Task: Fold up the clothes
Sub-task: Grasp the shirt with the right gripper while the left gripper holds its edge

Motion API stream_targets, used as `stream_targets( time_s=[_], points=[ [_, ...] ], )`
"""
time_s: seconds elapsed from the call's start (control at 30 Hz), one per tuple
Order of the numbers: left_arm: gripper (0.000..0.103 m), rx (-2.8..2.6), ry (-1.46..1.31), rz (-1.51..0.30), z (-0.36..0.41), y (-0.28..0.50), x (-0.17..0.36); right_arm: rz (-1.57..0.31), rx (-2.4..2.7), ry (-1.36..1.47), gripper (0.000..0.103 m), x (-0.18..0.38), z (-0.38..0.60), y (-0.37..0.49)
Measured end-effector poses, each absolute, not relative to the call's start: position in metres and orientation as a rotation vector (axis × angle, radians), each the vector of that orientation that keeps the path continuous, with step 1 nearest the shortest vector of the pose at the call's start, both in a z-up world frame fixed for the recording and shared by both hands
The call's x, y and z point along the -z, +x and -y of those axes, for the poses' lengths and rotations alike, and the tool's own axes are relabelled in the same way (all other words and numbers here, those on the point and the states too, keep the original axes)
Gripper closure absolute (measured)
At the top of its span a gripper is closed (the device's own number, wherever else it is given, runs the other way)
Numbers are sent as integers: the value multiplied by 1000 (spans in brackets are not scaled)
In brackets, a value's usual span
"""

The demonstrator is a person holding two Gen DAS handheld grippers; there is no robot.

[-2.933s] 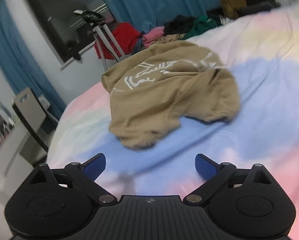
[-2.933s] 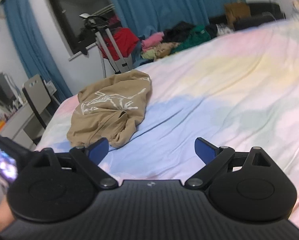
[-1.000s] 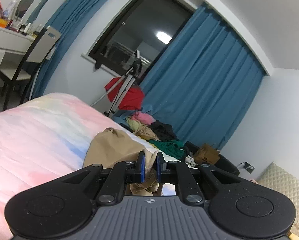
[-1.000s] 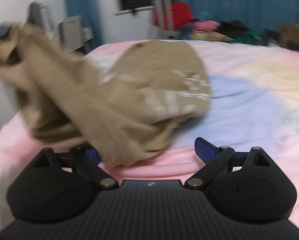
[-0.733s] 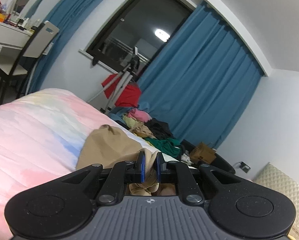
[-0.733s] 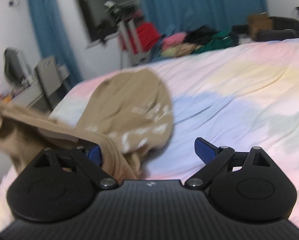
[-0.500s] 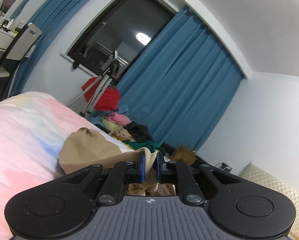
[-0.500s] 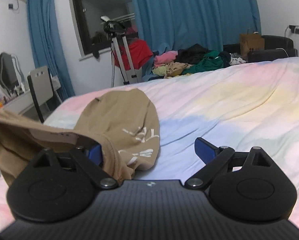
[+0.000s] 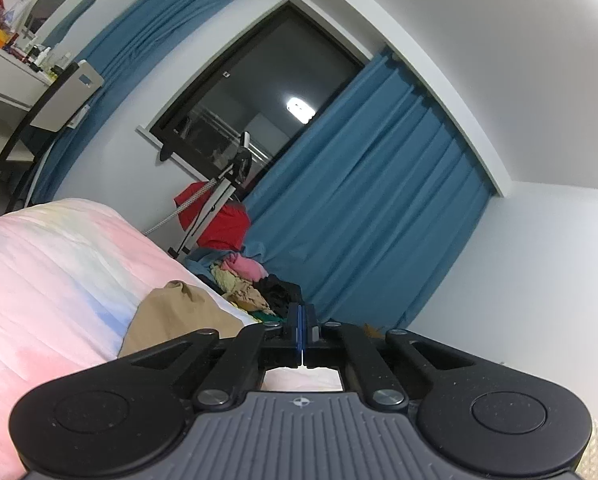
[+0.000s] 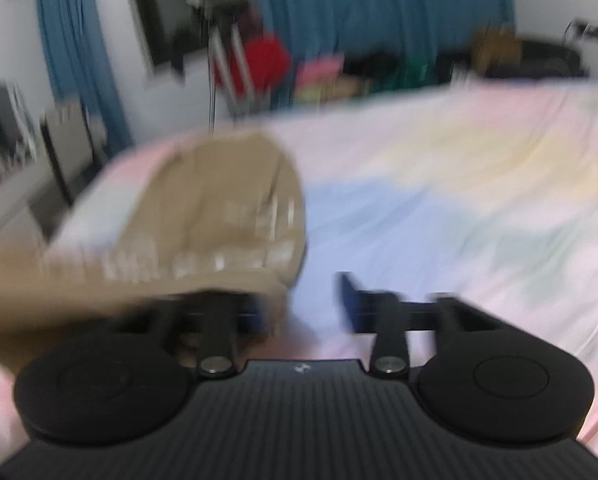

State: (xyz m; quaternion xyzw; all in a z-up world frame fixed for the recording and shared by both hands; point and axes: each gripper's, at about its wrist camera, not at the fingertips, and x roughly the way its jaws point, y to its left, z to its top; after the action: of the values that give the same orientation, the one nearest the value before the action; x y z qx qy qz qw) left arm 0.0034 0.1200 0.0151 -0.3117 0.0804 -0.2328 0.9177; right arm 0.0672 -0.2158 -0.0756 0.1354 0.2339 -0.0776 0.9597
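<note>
A tan garment with white print lies bunched on the pastel bed, just left of my left gripper. The left gripper's blue pads are pressed together, and I see no cloth between them. The right wrist view is motion-blurred. There the tan garment stretches from the left edge across the bed and drapes over the left finger of my right gripper. That gripper's jaws stand partly apart, with blue sheet showing in the gap.
Beyond the bed's far side stand a tripod, a red cloth and a pile of mixed clothes on the floor by the blue curtains. A chair and a white desk are at the left.
The cloth seen between the left pads half a second ago no longer shows, and the pads are now together. The right jaws have narrowed, and the right camera is moving fast.
</note>
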Motion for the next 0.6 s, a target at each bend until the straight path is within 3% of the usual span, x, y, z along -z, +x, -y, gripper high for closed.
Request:
stream_targets(
  time_s=[0.07, 0.3, 0.37, 0.5, 0.6],
  points=[
    [103, 483, -607, -214, -116, 9, -13, -385, 147, 261, 93, 63, 219, 58],
    [94, 537, -192, -394, -60, 4, 6, -342, 66, 267, 93, 49, 226, 57],
    [73, 553, -32, -442, -38, 0, 12, -358, 61, 303, 93, 48, 233, 55],
    [65, 554, 288, -538, 7, -10, 33, -402, 70, 380, 93, 53, 244, 59],
    [51, 537, 459, -604, 30, -11, 57, -416, 117, 422, 93, 60, 256, 61]
  ],
)
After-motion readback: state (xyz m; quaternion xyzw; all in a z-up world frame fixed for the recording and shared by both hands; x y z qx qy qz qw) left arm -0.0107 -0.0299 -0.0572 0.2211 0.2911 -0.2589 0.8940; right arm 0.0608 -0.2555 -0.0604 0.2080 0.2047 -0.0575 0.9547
